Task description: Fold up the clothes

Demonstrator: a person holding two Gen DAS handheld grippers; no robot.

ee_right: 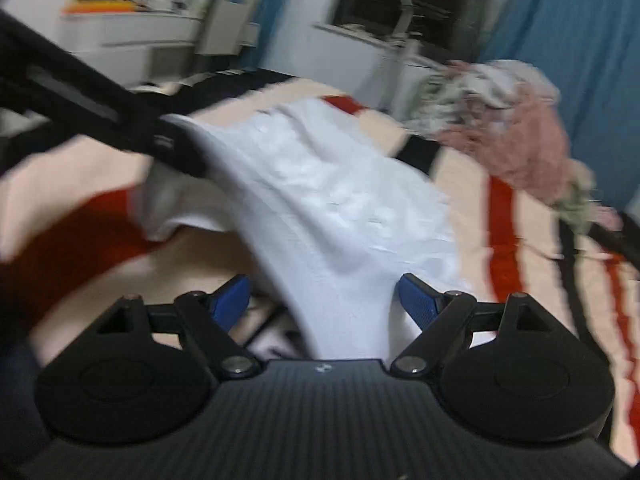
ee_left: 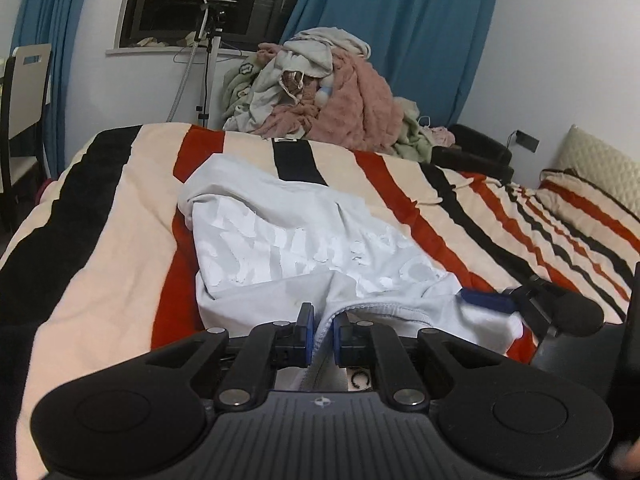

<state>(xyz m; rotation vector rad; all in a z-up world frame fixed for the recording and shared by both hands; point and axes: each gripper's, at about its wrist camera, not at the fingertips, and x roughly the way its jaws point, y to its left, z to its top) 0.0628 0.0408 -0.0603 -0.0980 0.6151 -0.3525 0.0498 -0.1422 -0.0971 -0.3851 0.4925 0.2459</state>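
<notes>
Covering bed, striped blanket [ee_left: 120, 216], blue curtains [ee_left: 400, 40], clothes pile [ee_left: 320, 92]

One white garment [ee_left: 304, 240], one striped blanket [ee_left: 100, 240] — two tongs [ee_left: 323, 330], one clothes heap [ee_left: 320, 92]

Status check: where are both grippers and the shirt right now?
Left gripper shut on hem of white printed cotton shirt. Right gripper open, shirt cloth between its jaws, unpinched. Shirt on striped blanket; nothing in the way.

White shirt [ee_left: 304, 240]; cream, red, black striped blanket [ee_left: 120, 240]; blue curtains [ee_left: 400, 40]
</notes>
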